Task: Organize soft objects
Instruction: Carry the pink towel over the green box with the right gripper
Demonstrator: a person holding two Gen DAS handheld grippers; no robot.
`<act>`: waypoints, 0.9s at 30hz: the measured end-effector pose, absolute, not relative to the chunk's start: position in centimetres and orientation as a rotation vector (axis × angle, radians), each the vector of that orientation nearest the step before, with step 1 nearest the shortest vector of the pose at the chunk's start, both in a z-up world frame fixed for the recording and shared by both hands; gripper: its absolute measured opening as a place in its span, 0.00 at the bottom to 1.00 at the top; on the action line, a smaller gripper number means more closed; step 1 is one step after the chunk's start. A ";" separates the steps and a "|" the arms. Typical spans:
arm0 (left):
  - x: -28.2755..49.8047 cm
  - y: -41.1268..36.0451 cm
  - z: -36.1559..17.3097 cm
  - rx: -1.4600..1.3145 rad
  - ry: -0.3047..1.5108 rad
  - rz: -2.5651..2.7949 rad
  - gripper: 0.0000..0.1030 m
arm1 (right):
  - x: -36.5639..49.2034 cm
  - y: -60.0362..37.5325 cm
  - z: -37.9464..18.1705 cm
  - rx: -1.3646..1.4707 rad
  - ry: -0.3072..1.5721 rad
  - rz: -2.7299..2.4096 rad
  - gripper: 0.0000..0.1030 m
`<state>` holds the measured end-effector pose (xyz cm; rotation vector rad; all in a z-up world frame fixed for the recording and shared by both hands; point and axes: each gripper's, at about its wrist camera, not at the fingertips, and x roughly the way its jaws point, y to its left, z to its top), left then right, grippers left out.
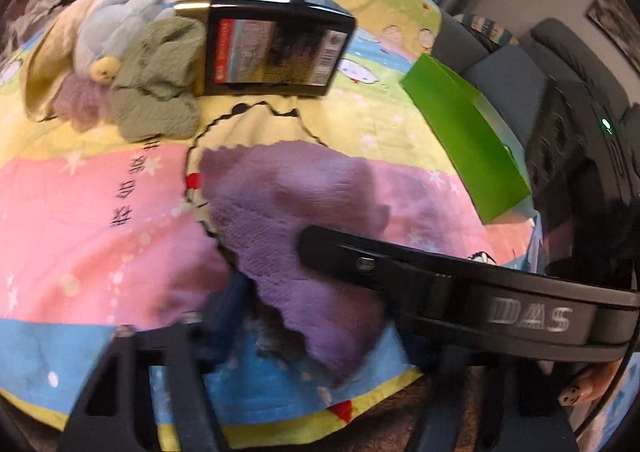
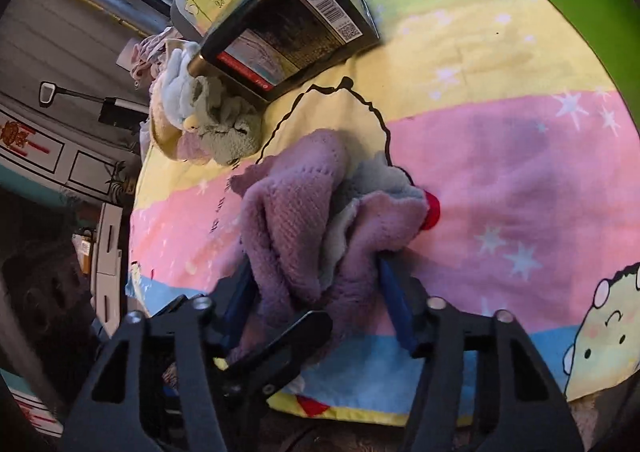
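Both tongs are seen: right tongs (image 2: 316, 276) part-closed around the purple towel (image 2: 296, 220); left tongs' (image 1: 304, 316) grip indeterminate; slippage is risked if unevenly pinched.

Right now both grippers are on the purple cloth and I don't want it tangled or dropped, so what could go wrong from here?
1. The purple towel is bunched between the right gripper fingers; a loose fold could slip out on lifting.
2. The left gripper works the same towel, and its finger already crosses under the right one, so the two may collide.
3. The towel hangs near the cartoon blanket edge and could slide off.
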<state>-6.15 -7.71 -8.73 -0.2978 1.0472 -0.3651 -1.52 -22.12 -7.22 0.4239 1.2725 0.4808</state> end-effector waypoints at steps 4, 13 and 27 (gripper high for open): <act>-5.6 -8.4 -9.1 -0.302 1.050 -0.381 0.40 | -1.6 -22.0 -6.9 0.413 1.244 0.495 0.32; -5.5 -9.9 -5.3 -0.200 0.933 -0.396 0.31 | -1.8 -23.3 -4.0 0.419 1.115 0.499 0.25; -0.3 -14.8 5.1 -0.090 0.672 -0.522 0.31 | 2.0 -29.5 6.7 0.484 0.796 0.461 0.26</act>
